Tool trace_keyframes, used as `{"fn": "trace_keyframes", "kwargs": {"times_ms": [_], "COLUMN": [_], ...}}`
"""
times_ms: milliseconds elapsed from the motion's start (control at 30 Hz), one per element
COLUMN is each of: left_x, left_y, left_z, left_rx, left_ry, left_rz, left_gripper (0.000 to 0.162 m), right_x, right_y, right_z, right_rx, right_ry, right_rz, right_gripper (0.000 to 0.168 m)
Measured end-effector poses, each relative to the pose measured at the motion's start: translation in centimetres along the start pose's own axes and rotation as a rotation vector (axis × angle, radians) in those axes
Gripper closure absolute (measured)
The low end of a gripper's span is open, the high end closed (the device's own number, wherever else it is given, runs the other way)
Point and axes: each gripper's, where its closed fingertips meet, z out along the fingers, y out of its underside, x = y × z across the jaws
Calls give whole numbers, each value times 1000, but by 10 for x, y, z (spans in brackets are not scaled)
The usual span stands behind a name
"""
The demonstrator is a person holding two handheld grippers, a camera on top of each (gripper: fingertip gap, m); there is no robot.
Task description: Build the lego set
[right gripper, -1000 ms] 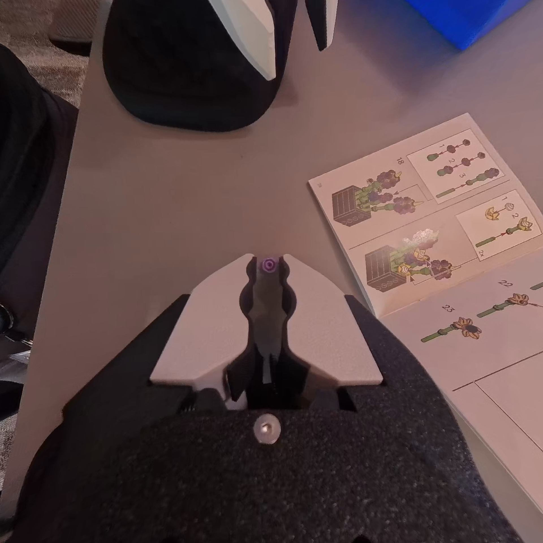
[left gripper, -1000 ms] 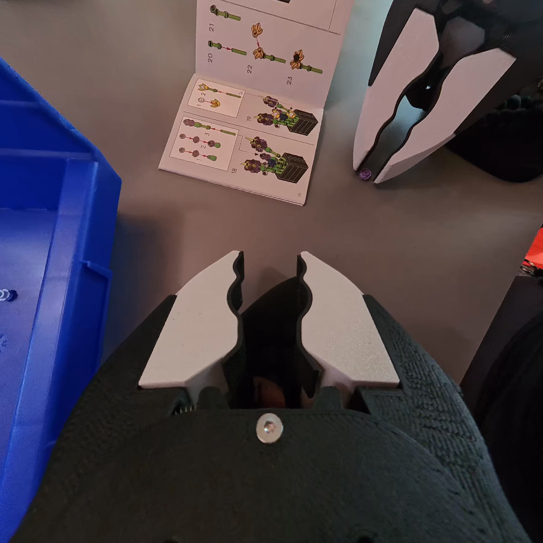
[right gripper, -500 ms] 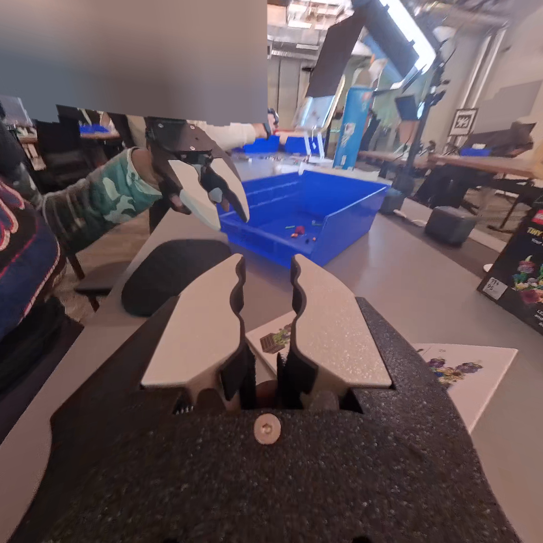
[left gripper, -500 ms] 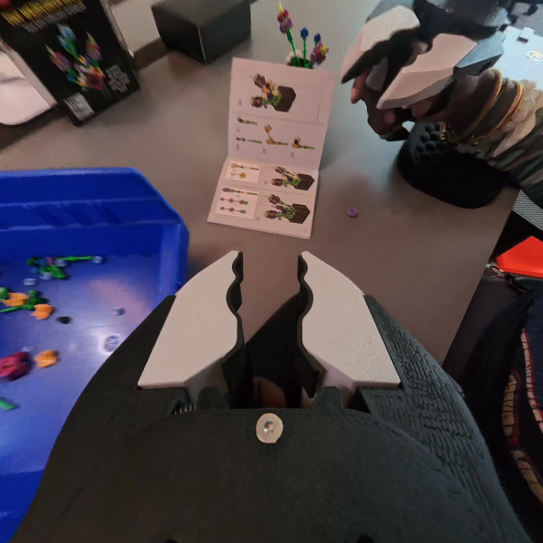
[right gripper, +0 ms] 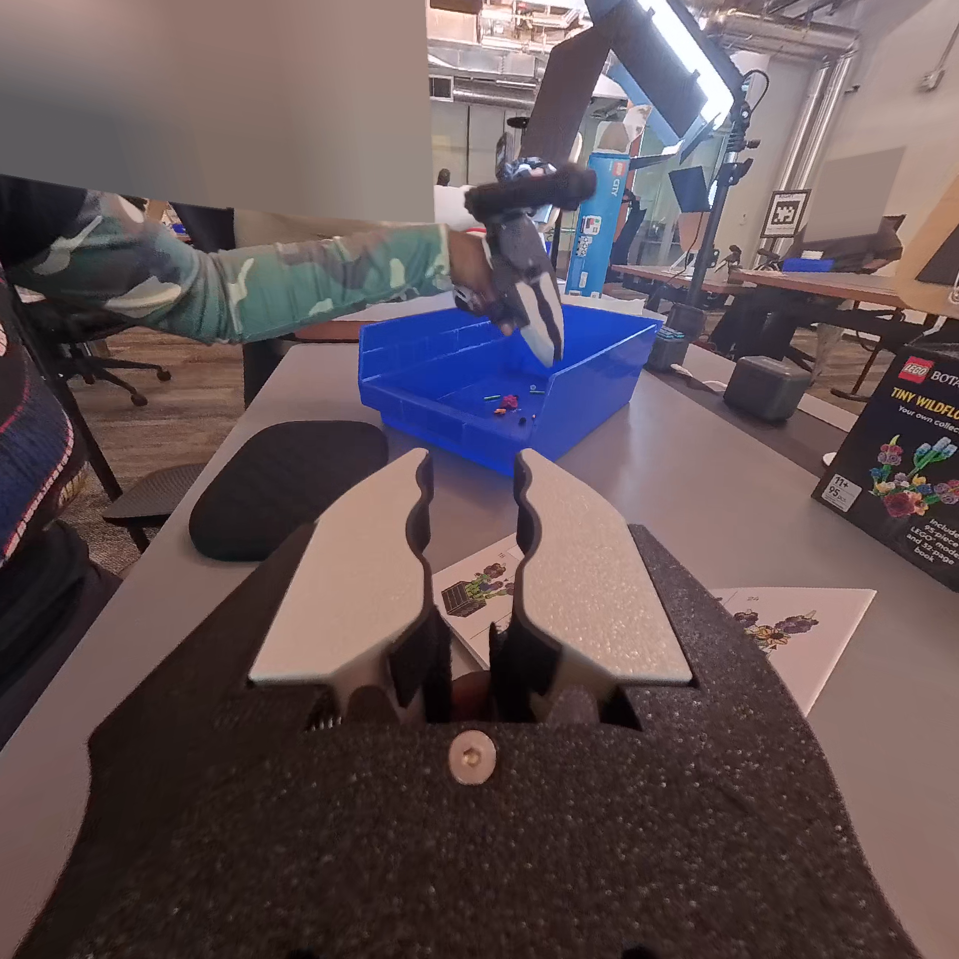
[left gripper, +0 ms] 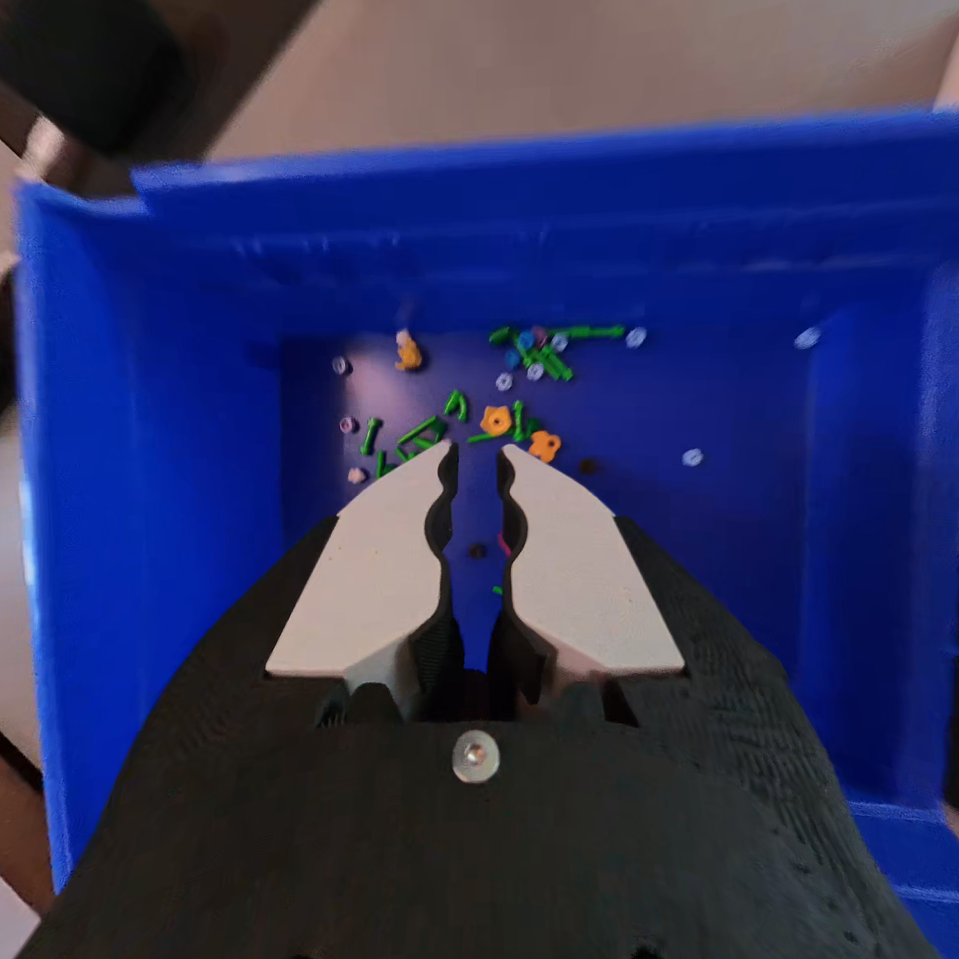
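Note:
My left gripper is open and empty, pointing down into a blue bin. Loose lego pieces lie on the bin floor: green stems, orange flowers and small pale round studs. In the right wrist view the left gripper hangs over the same bin. My right gripper is open and empty, held above the grey table over the open instruction booklet.
A black pad lies on the table left of the bin. The black lego box stands at the right. A small dark case sits behind it. A person's camouflage sleeve reaches across. The grippers' ends are close to 35 cm from one another.
My left gripper swung left from the booklet and now points down into the blue bin. My right gripper let go of the purple stud, lifted off the table and opened wider.

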Motion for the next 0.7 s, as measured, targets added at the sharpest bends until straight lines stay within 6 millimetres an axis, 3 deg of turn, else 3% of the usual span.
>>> {"fn": "trace_keyframes", "kwargs": {"times_ms": [100, 233, 367, 700], "left_x": [-17, -19, -22, -16], "left_y": [19, 21, 36, 32], "left_z": [24, 38, 43, 46], "left_rx": [-122, -123, -219, -203], "left_ry": [6, 73, 70, 96], "left_rz": [-12, -52, 6, 128], "left_gripper": [148, 150, 150, 146], "right_x": [1, 2, 1, -1], "right_y": [0, 4, 3, 4], "right_z": [0, 0, 0, 0], "right_rx": [3, -13, -13, -22], "right_ry": [0, 0, -2, -10], "right_rz": [4, 11, 3, -5], "right_gripper": [139, 138, 138, 138]}}
